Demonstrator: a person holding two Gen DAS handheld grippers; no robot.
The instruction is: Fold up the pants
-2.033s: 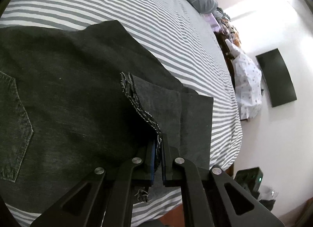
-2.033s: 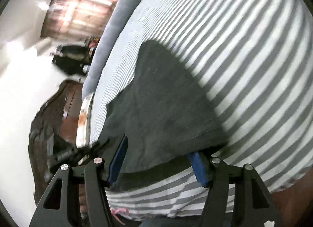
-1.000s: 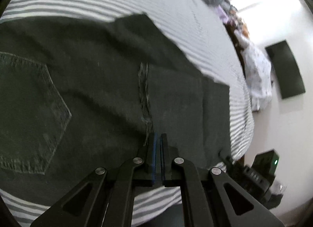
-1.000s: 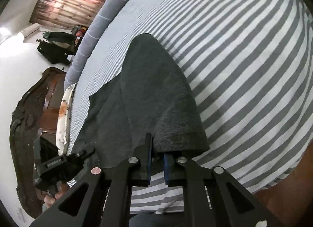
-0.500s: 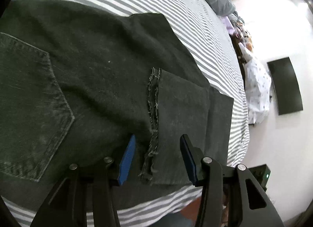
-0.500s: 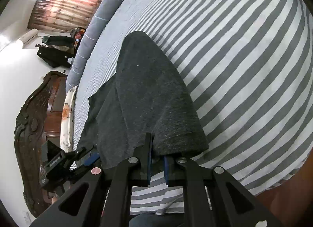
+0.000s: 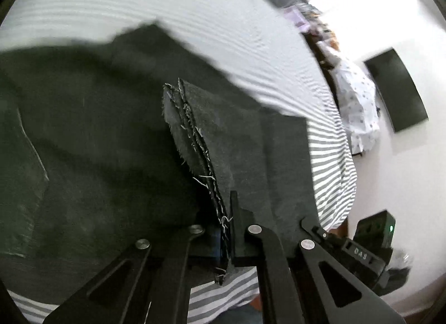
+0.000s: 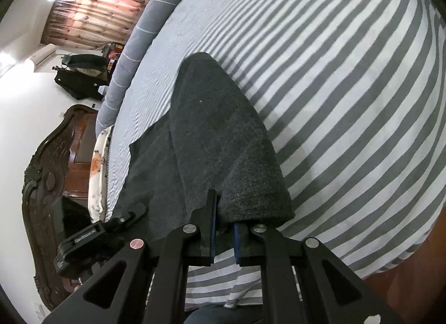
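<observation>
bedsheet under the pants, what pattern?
Grey and white stripes on the bedsheet, under the dark pants. Sharpest in the right wrist view.

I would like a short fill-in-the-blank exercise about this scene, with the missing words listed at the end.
1. The left tool is shut on the ____ hem of the pants.
2. The right tool is shut on the ____ of the dark pants.
3. The pants lie on a bed sheet with grey and white ____.
4. On the white wall hangs a flat ____ screen.

Missing words: frayed; edge; stripes; black
</observation>
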